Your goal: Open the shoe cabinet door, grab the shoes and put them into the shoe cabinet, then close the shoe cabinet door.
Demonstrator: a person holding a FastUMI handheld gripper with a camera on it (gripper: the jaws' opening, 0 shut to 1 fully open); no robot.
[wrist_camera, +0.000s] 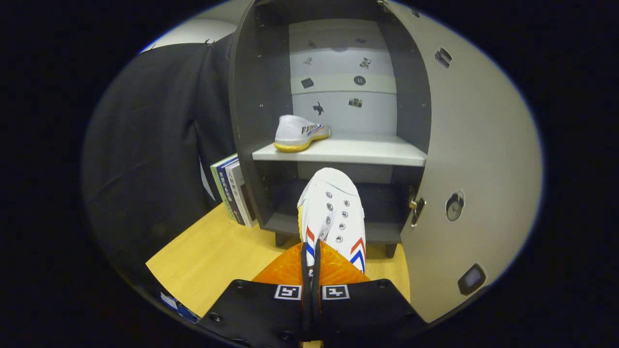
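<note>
The dark shoe cabinet (256, 121) stands straight ahead with its grey door (474, 159) swung open to the right. One white shoe with a yellow sole (300, 133) rests on the left part of the pale middle shelf (358, 152). My gripper (312, 275) is shut on a second white shoe (333, 212) with red and blue stripes; both fingers press on its rear edge. This shoe points toe-first toward the cabinet, held in the air just below shelf height, in front of the lower compartment.
Several books (232, 191) lean against the cabinet's left side on the wooden floor (213, 256). Black cloth (154, 145) hangs to the left. The shelf has free room to the right of the first shoe. The door's inner face carries a latch (417, 210).
</note>
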